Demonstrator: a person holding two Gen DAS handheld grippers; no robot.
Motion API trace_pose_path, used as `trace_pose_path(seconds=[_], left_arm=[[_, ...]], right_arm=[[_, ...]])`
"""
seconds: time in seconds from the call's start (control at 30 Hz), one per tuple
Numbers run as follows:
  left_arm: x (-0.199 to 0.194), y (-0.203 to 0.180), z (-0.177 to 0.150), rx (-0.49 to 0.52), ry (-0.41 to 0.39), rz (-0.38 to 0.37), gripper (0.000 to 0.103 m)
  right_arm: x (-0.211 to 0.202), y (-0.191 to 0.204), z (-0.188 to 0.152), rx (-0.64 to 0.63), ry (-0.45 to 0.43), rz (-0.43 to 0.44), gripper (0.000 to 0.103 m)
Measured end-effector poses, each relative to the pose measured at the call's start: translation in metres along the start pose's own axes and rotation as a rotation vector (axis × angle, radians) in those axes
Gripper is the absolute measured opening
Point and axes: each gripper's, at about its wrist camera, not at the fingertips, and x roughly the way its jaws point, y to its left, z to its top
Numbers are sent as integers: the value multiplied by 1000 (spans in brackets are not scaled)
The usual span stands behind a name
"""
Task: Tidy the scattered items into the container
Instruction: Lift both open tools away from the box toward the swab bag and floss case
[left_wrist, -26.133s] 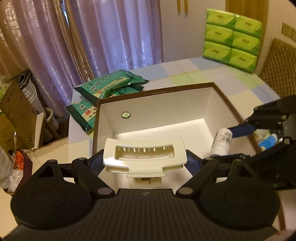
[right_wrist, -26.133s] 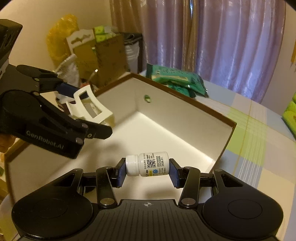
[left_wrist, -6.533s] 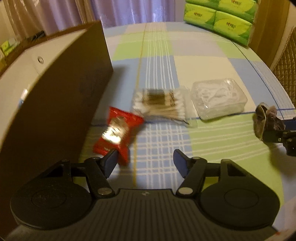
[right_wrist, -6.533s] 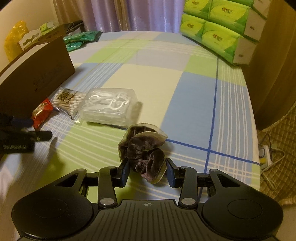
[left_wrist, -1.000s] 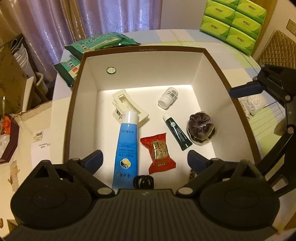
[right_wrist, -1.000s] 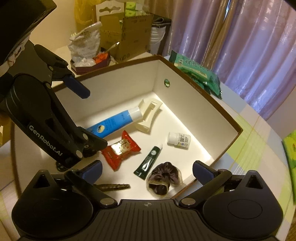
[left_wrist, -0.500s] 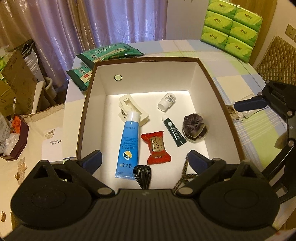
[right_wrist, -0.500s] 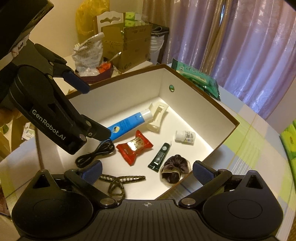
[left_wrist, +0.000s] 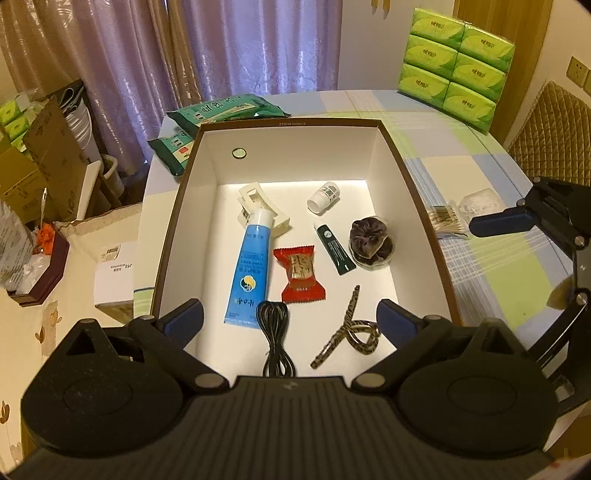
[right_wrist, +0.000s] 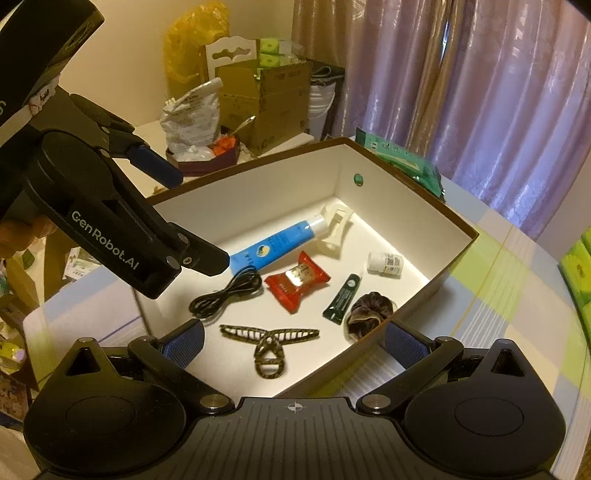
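Seen from the left wrist camera, the left tongs (left_wrist: 290, 319) hang released and empty above the near edge of a brown box (left_wrist: 419, 206) with a white interior, which sits on a worktop (left_wrist: 476, 258) covered in a checked cloth. Inside lie a blue tube (left_wrist: 249, 275), its cap resting on a cream hair claw (left_wrist: 258, 206), and a red sweet wrapper (left_wrist: 301, 273) just beside the tube. A small white bottle (left_wrist: 324, 196) lies on its side near the far wall, with a dark green tube (left_wrist: 334, 248) and a brown scrunchie (left_wrist: 371, 243) to its right. Nearest the camera are a coiled black cable (left_wrist: 275, 338) and a tortoiseshell hair clip (left_wrist: 349, 330). Outside the box, on the cloth to the right, a packet of cotton swabs (left_wrist: 445, 219) and a clear plastic case (left_wrist: 480, 201) lie just beside each other, close to the right tongs (left_wrist: 517, 258), whose fingers stand wide apart. Green wipe packs (left_wrist: 221, 110) lie beyond the box, and stacked green tissue packs (left_wrist: 456, 68) stand at the far edge.

From the right wrist camera, the right tongs (right_wrist: 293, 341) are released and hold nothing, poised over the box's near corner. The hair clip (right_wrist: 269, 343) lies directly ahead on the box floor, the cable (right_wrist: 225, 293) to its left, the sweet wrapper (right_wrist: 297, 282) and green tube (right_wrist: 341, 299) beyond, the scrunchie (right_wrist: 367, 314) against the right wall. The left tongs (right_wrist: 192, 221) reach in from the left, spread open above the box.
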Motion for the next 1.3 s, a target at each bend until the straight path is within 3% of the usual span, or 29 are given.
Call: trace_pose_path(seconds=[0.67,1.3], left_arm=[[-44,-36,-44,-83,-10,61,100],[-56,-94,-65,-166,28,98,100]], right_arm=[[-45,18,-35,-15,-43,81,101],[-80,-11,-85,21,-38,138,101]])
